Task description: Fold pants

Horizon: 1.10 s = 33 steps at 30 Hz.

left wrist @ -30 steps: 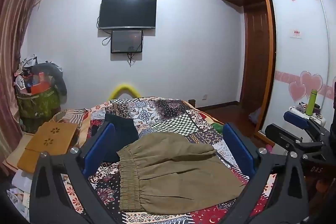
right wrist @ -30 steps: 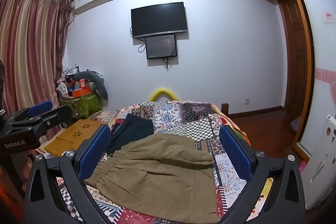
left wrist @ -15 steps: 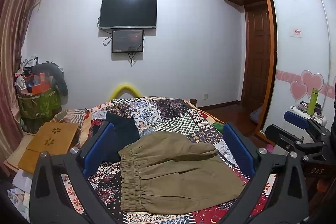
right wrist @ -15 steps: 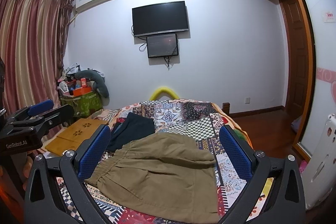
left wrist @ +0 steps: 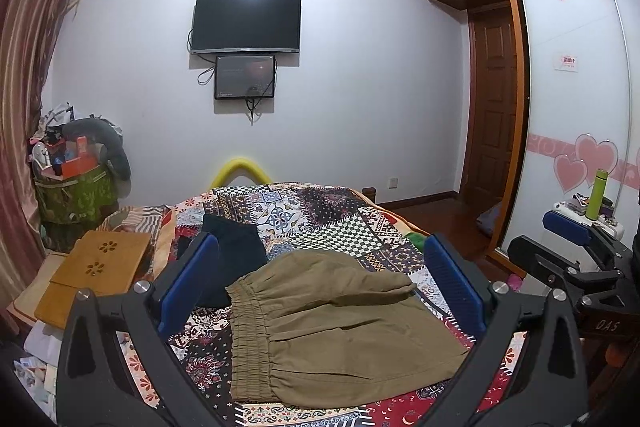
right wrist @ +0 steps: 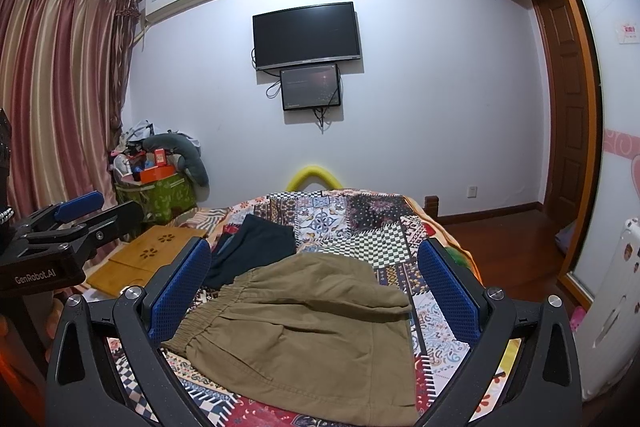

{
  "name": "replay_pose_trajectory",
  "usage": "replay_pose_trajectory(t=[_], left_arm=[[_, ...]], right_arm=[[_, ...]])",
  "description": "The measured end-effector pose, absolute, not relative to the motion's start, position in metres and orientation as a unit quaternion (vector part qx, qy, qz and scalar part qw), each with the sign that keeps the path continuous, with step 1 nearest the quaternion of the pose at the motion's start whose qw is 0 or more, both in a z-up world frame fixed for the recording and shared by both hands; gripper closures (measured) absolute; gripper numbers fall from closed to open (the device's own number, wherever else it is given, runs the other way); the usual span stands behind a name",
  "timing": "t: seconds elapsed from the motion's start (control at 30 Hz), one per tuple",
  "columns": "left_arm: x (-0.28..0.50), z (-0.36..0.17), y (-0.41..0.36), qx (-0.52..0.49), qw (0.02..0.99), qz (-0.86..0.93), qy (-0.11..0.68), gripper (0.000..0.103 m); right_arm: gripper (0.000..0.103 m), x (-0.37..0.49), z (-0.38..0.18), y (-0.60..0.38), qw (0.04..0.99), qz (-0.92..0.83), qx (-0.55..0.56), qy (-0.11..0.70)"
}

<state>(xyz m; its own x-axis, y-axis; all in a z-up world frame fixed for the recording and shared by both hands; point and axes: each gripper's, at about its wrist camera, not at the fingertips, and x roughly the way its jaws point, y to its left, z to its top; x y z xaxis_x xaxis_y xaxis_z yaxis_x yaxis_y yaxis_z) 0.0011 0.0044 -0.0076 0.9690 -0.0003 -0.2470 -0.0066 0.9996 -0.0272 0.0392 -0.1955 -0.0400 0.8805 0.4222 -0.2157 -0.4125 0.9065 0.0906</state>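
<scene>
Pants (left wrist: 336, 323): khaki, folded into a short block, lying flat on the patchwork quilt (left wrist: 320, 211) near the foot of the bed. We note the gathered elastic waistband (left wrist: 248, 339) along the left edge, running near to far; the far edge rises in a soft hump with a loose corner (left wrist: 404, 283) at its right end; the near hem reaches almost to the quilt's red border. Dark garment (left wrist: 232, 247): folded, just beyond the waistband's far end, touching or slightly under the khaki cloth; we cannot tell which. Left gripper (left wrist: 320, 291): we see it held above the pants, its blue pads (left wrist: 188, 283) spread wide, one over the dark garment and waistband side, the other past the right edge, holding nothing. Right gripper (right wrist: 316, 295): likewise wide apart and empty, framing the pants from the right of the other; in its view the left tool's body shows at the left margin. Open room: bare quilt lies to the right of the pants and across the whole far half of the bed, up to a yellow arch (left wrist: 240, 171) at the far edge. Left of the bed we list a wooden lap tray (left wrist: 96, 267) close to the quilt's edge and a green basket (left wrist: 72, 195) piled with things by the curtain (right wrist: 52, 99). To the right, wood floor (right wrist: 504, 239) runs clear to the door (left wrist: 492, 99) and wardrobe.
</scene>
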Motion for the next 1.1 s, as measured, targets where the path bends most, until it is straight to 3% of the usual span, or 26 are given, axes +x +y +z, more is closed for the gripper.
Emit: replay_pose_trajectory(t=[1.1], left_arm=[[0.0032,-0.0032,0.0006,-0.01,0.992,0.002,0.126,0.0]], right_arm=[[0.0,0.038,-0.0389,-0.1949,0.97,0.215,0.021,0.115]])
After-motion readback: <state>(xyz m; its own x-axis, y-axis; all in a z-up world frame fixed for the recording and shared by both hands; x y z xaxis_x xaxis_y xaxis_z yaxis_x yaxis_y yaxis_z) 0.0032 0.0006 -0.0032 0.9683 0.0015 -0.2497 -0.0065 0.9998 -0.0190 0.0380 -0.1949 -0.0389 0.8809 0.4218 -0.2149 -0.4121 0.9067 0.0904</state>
